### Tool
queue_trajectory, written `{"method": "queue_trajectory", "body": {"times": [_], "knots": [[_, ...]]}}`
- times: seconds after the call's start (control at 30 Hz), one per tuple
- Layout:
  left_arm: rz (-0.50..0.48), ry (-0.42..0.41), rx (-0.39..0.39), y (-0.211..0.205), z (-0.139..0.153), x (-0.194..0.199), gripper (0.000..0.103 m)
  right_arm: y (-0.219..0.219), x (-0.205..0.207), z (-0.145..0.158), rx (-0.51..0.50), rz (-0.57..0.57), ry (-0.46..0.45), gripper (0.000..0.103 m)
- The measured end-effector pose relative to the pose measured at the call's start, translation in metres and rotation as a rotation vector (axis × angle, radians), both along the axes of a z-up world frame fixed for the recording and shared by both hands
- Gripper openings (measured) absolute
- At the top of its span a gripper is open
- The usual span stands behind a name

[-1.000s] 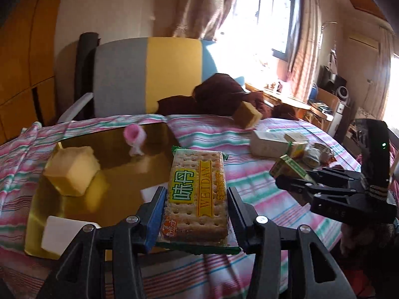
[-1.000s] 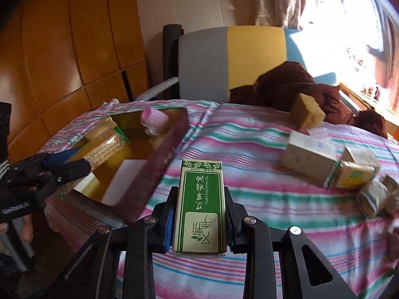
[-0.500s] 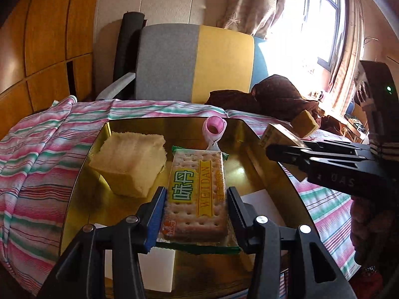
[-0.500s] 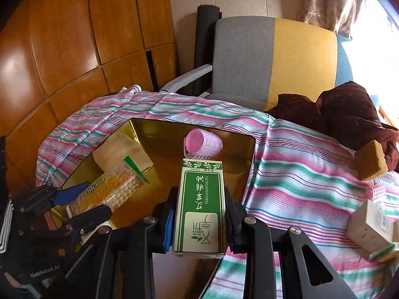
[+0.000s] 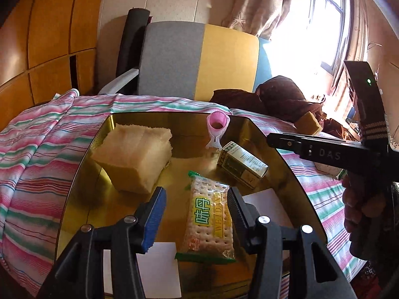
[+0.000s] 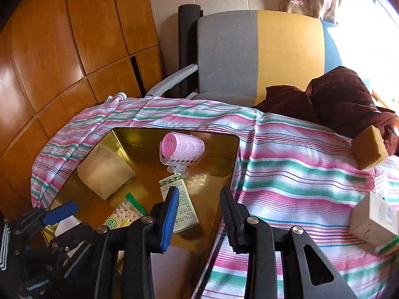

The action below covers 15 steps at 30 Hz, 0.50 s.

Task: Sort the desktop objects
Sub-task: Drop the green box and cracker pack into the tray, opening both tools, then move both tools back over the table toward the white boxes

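While both grippers, left (image 5: 195,213) and right (image 6: 199,214), are hanging spread over the gold tray (image 5: 286,164), the cracker packet (image 5: 209,218) is lying at six o'clock.

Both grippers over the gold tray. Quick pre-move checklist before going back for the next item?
1. Left gripper released: ok, jaws open, cracker packet lies flat between them.
2. Right gripper released: ok, jaws open, nothing held.
3. Green box inside gold tray: ok, lying beside the pink hair roller.
4. Left fingers clear of the packet: cannot tell, its right edge sits close to one finger.
5. Items left on the striped cloth: not ok, sponge block and white box remain outside.
6. Grippers apart from each other: ok in both views.
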State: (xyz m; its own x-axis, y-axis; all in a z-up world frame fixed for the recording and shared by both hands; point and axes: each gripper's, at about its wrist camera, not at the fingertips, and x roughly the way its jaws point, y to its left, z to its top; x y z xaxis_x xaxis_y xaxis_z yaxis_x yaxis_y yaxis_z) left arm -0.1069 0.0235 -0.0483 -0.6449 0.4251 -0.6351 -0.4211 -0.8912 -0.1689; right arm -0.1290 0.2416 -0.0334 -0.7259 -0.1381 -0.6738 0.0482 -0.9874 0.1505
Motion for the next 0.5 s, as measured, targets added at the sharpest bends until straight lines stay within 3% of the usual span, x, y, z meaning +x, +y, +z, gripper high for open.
{"method": "queue_trajectory", "body": {"times": [0.27,0.5], "knots": [[-0.069,0.007,0.042,0.009,0.009,0.029,0.057,0.059,0.083,-0.020,-0.004,-0.150,0.014,0.049],[-0.236,0.035,-0.005,0.063,0.023,0.055,0.058,0.130,0.152,-0.048,0.049,-0.361,-0.023,0.054]]}}
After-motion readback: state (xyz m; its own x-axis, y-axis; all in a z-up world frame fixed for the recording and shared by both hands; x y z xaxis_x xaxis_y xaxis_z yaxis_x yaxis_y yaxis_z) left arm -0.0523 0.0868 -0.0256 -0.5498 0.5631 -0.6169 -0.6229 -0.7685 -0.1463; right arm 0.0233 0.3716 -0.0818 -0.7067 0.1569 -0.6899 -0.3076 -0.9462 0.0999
